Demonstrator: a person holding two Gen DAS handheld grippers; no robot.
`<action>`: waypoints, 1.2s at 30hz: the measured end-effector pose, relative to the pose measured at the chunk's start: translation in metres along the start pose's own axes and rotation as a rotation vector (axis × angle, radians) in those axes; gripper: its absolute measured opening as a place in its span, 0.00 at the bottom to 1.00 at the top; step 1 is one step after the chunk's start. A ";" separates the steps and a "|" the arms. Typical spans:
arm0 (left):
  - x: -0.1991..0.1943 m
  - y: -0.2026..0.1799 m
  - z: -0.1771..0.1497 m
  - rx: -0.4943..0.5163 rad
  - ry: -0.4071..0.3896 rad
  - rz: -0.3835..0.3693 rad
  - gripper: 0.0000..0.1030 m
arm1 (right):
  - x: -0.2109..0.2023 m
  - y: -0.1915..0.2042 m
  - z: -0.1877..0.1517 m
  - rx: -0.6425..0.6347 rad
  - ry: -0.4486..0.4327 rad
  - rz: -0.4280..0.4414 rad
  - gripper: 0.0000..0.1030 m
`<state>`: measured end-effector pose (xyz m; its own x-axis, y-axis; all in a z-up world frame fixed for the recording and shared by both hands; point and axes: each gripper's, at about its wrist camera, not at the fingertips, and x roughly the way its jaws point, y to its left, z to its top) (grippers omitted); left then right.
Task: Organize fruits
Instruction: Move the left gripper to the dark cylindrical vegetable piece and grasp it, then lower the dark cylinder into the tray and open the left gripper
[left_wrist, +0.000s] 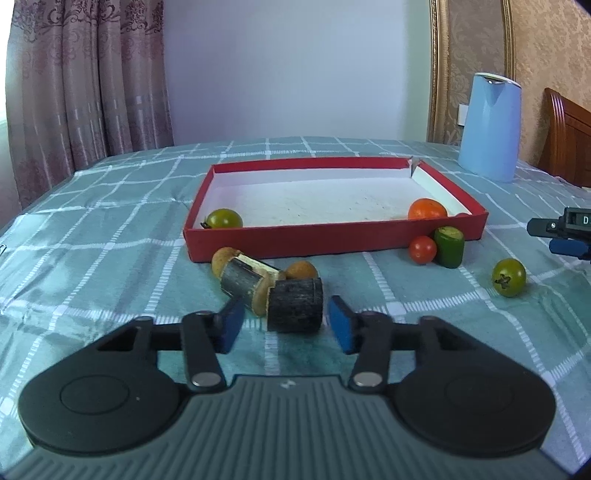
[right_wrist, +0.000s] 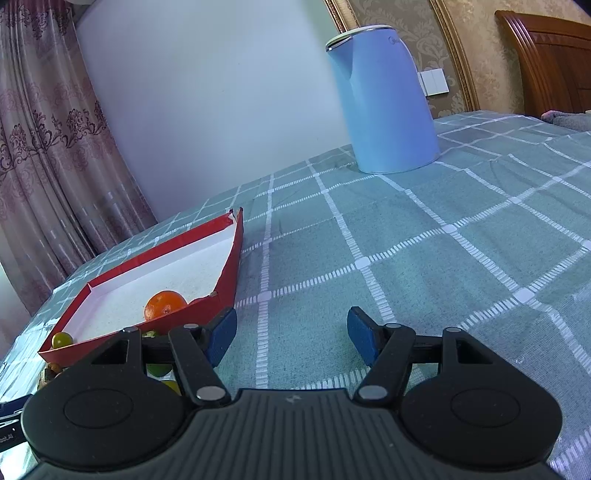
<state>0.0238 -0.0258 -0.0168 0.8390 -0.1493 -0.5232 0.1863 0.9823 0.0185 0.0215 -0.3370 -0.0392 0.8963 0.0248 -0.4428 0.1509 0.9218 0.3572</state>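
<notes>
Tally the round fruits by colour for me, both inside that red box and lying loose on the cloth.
Green: 2, one in the red box, one on the cloth.
Orange: 1, in the box.
Red: 1, on the cloth; a second one behind the box wall is barely visible.
Total: 4

Between the left gripper (left_wrist: 286, 321) pads lies a sugarcane piece (left_wrist: 295, 306); a second piece (left_wrist: 245, 282) lies just ahead-left. Beyond them sits the tray (left_wrist: 332, 240), holding an orange (left_wrist: 427, 209) at its right end. The kettle (left_wrist: 489, 127) stands behind, far right.
</notes>
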 end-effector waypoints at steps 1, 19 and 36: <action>0.001 0.000 0.000 0.001 0.003 -0.003 0.39 | 0.000 0.000 0.000 0.001 0.000 0.001 0.64; -0.015 -0.010 0.009 0.005 -0.037 -0.031 0.29 | 0.000 -0.003 0.000 0.015 0.002 0.016 0.64; 0.058 0.016 0.084 -0.064 -0.021 0.119 0.28 | -0.002 -0.004 0.000 0.027 -0.004 0.029 0.64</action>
<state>0.1178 -0.0283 0.0246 0.8638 -0.0331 -0.5027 0.0524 0.9983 0.0242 0.0192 -0.3412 -0.0395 0.9019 0.0498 -0.4292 0.1362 0.9099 0.3917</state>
